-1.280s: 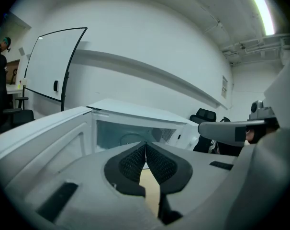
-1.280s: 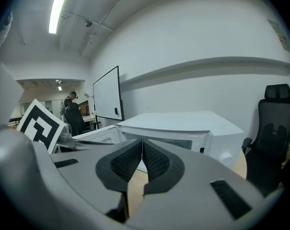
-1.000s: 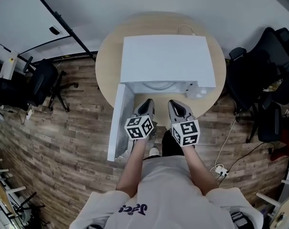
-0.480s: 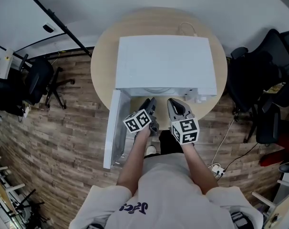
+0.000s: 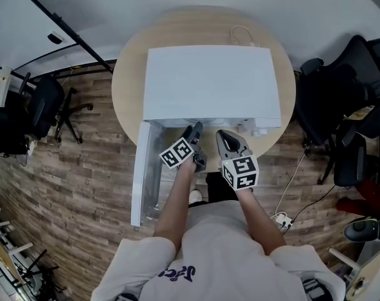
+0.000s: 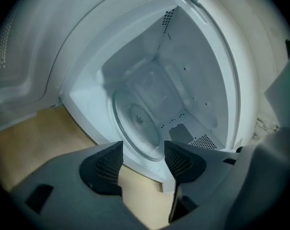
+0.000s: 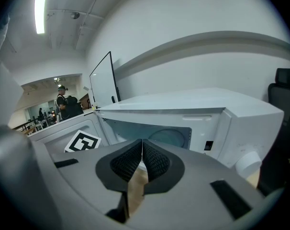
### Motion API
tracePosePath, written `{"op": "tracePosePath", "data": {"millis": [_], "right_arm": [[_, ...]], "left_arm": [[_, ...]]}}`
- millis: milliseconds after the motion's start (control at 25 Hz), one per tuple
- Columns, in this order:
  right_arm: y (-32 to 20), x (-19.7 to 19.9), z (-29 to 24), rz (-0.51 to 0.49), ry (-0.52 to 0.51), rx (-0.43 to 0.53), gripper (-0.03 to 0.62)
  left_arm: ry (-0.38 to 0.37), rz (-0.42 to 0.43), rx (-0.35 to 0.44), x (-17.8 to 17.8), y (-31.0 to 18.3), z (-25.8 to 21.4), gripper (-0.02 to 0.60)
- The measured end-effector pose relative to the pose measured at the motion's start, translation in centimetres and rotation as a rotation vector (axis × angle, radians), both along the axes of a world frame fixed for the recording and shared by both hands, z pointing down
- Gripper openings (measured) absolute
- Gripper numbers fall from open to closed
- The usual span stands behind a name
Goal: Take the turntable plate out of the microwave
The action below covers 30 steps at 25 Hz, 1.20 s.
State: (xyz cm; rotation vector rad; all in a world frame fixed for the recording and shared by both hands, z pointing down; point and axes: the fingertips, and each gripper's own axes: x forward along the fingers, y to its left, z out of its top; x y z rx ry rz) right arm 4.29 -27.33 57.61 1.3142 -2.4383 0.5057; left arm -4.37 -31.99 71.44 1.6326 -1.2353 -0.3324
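Left gripper (image 6: 142,153), grey with ribbed dark pads, has its jaws spread wide, having just been opening. They frame the mouth of the microwave (image 5: 209,80) and clamp nothing. In its view the near rim of the turntable plate (image 6: 138,123) shows in the gap between the pads, but neither pad touches it. The right gripper (image 7: 142,152) has its jaws pressed together and empty, and it is held just in front of the opening.

The plate is a round disc of clear glass with a raised rim and a small moulded hub at its centre. It lies flat on the floor of the oven cavity. That cavity is smooth, pale painted metal with small vent holes in the side wall. The microwave is a plain white box with square corners and a round knob (image 7: 248,163) on its front panel.

It stands on a round bench (image 5: 177,29) of light wood, which a thin white cable (image 5: 243,36) crosses behind it. The floor (image 5: 83,168) is wood-look planking, with black office chairs (image 5: 340,93) well off to either side.

The door (image 5: 146,168) is swung fully out to the person's left, past the bench's edge, leaving the opening free. The plate's near rim sits just behind the cavity's front lip, apart from the walls. A narrow strip of bare bench runs before the oven.
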Motion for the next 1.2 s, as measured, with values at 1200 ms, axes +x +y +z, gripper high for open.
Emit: {"op": "tracePosePath", "data": {"millis": [1200], "right_arm": [[1.3,1.4,2.9,0.049,-0.058,-0.081,0.018]], "left_arm": [[0.385,-0.281,-0.147,-2.2,-0.7,2.8,0.026]]}}
